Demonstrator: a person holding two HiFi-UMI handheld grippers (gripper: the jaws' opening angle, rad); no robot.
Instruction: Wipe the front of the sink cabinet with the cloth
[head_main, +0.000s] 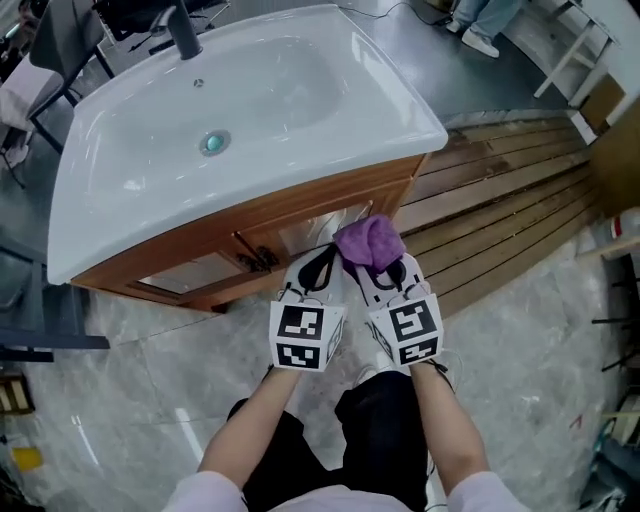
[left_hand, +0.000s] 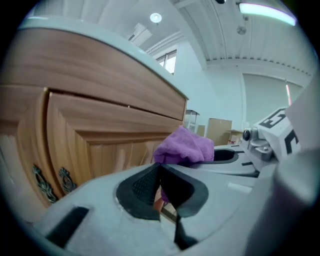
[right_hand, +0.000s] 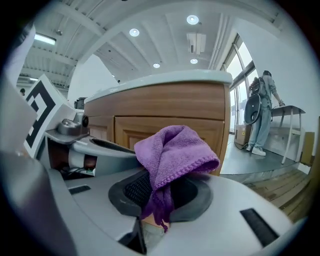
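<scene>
The sink cabinet (head_main: 215, 270) is light brown wood with panelled doors under a white basin. Both grippers are held side by side just in front of its door. My right gripper (head_main: 388, 264) is shut on a purple cloth (head_main: 368, 241), which bunches up over the jaws close to the door panel. In the right gripper view the cloth (right_hand: 172, 152) drapes over the right gripper (right_hand: 159, 197), with the cabinet (right_hand: 165, 115) behind. My left gripper (head_main: 320, 258) is shut with nothing in it. The left gripper view shows the left gripper (left_hand: 161, 189), the cloth (left_hand: 185, 147) beyond it, and the cabinet door (left_hand: 100, 135).
The white basin (head_main: 250, 90) overhangs the cabinet, with a dark tap (head_main: 185, 35) and a drain (head_main: 213, 143). Dark ornate handles (head_main: 258, 260) sit on the doors left of the grippers. Wooden slats (head_main: 500, 190) cover the floor at right. A person (right_hand: 262, 115) stands far off.
</scene>
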